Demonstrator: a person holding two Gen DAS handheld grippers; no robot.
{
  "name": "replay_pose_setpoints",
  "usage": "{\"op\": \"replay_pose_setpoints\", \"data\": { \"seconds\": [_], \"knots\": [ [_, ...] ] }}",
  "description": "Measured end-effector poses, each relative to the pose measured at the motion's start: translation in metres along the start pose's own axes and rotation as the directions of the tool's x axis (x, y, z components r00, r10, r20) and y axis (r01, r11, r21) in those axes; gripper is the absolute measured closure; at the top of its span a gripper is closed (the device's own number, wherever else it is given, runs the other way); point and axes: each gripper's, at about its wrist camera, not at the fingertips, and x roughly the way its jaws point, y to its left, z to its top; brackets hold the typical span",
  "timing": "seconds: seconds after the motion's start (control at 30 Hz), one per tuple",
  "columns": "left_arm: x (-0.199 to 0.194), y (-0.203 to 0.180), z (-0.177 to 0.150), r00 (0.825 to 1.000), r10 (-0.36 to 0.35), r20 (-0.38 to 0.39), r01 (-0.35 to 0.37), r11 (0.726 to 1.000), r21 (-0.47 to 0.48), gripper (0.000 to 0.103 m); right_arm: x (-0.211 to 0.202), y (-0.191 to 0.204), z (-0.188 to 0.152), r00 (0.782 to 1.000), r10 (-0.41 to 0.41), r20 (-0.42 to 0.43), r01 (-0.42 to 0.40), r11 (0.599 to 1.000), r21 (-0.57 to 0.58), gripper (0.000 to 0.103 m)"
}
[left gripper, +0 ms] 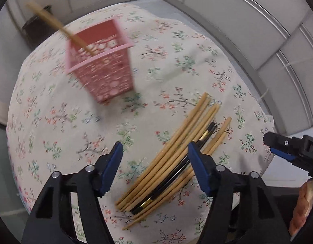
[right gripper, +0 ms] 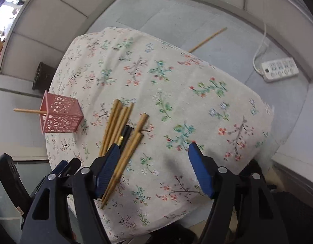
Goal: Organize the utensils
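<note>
A pink perforated holder [left gripper: 104, 65] stands on the floral tablecloth with one wooden chopstick [left gripper: 54, 23] leaning out of it; it also shows in the right wrist view [right gripper: 61, 116]. A pile of wooden chopsticks [left gripper: 176, 148] with black gold-banded ones [left gripper: 203, 138] lies on the cloth, also in the right wrist view [right gripper: 119, 130]. My left gripper [left gripper: 155, 154] is open and empty just above the pile's near half. My right gripper [right gripper: 152, 158] is open and empty, to the right of the pile; it shows at the right edge of the left wrist view [left gripper: 278, 146].
The floral tablecloth [right gripper: 197, 105] covers a small table. One stray chopstick [right gripper: 207, 39] lies on the floor beyond the table. A white power strip [right gripper: 280, 69] with cable lies on the floor at right. A dark bin [right gripper: 41, 78] stands at left.
</note>
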Motion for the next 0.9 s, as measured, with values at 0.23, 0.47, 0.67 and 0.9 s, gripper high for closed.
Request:
{"op": "replay_pose_setpoints", "data": {
  "seconds": [0.23,0.47,0.67,0.9],
  "knots": [
    [0.026,-0.049,0.036,0.999,0.038,-0.002,-0.038,0.995,0.09,0.054,0.002,-0.033,0.005,0.999,0.015,-0.029,-0.012,0.994,0.105,0.031],
    [0.071,-0.065,0.061,0.991,0.104,-0.081,-0.092,0.987,0.133,0.061,0.004,-0.041,0.014,0.996,0.067,-0.063,-0.057,0.988,0.144,0.027],
    [0.077,-0.058,0.069,0.988,0.122,-0.094,-0.108,0.985,0.135,0.064,0.011,-0.04,0.015,0.989,0.104,-0.106,-0.086,0.984,0.158,0.026],
    [0.088,-0.046,0.066,0.979,0.143,-0.142,-0.121,0.981,0.152,0.075,0.013,-0.041,0.015,0.987,0.113,-0.118,-0.092,0.981,0.173,0.025]
  ]
}}
